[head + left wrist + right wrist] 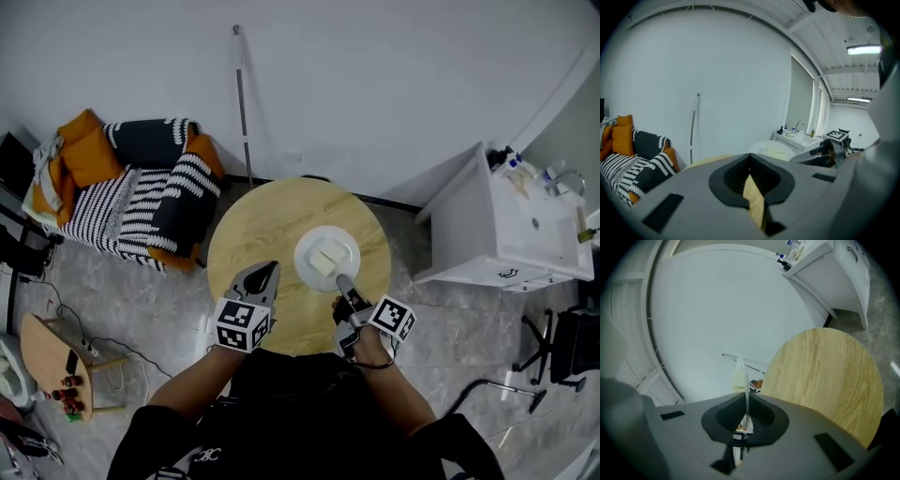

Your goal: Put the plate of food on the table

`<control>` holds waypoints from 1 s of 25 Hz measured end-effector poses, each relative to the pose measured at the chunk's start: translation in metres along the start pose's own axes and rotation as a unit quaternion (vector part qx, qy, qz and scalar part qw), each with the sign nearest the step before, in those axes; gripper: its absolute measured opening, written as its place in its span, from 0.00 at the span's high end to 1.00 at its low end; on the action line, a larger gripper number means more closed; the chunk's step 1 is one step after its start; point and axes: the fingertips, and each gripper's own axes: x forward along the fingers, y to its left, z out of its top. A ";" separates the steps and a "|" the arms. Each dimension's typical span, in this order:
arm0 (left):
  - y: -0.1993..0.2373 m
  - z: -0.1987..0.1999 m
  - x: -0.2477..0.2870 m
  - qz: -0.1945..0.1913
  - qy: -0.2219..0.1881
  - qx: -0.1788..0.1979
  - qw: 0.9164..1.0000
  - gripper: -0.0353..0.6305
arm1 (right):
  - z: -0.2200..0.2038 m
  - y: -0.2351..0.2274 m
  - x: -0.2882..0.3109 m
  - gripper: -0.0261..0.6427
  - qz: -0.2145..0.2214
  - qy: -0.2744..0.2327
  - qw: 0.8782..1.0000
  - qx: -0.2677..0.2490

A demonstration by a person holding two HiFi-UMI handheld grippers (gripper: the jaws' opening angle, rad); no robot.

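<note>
The right claw (343,281) is clamped tight on the near rim of the plate (314,242) of food (325,262), over the round bench (248,225). The left claw (267,274) is closed and empty beside it. Placing seems in hand; next, lower the plate level, then let go.

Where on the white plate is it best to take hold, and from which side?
Take the thin rim nearest the person, coming from that side. The plate is shallow and the food sits in its middle, leaving the rim free. The right gripper pinches it there.
</note>
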 end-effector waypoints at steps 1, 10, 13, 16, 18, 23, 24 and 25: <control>0.002 0.000 0.001 0.000 0.002 -0.001 1.000 0.94 | 0.001 0.001 0.003 0.93 0.000 0.000 1.000 0.003; 0.027 -0.008 0.007 -0.005 0.017 -0.020 1.000 0.94 | 0.000 -0.004 0.021 0.93 -0.017 -0.001 1.000 0.006; 0.035 -0.009 0.007 -0.010 0.018 -0.017 1.000 0.94 | -0.003 -0.008 0.026 0.93 -0.022 -0.006 1.000 0.010; 0.044 -0.008 0.005 -0.010 0.013 -0.022 1.000 0.94 | -0.009 -0.015 0.033 0.93 -0.024 -0.005 1.000 0.003; 0.049 -0.012 0.003 -0.013 0.015 -0.029 0.999 0.94 | -0.014 -0.021 0.037 0.93 -0.026 -0.005 1.000 0.002; 0.058 -0.025 0.000 -0.018 0.026 -0.039 0.999 0.94 | -0.024 -0.034 0.049 0.94 -0.023 -0.004 1.000 0.008; 0.057 -0.027 0.001 -0.019 0.030 -0.041 0.999 0.94 | -0.026 -0.038 0.050 0.93 -0.027 -0.003 1.000 0.012; 0.056 -0.029 0.002 -0.021 0.032 -0.042 0.998 0.94 | -0.026 -0.043 0.051 0.93 -0.030 -0.002 0.999 0.016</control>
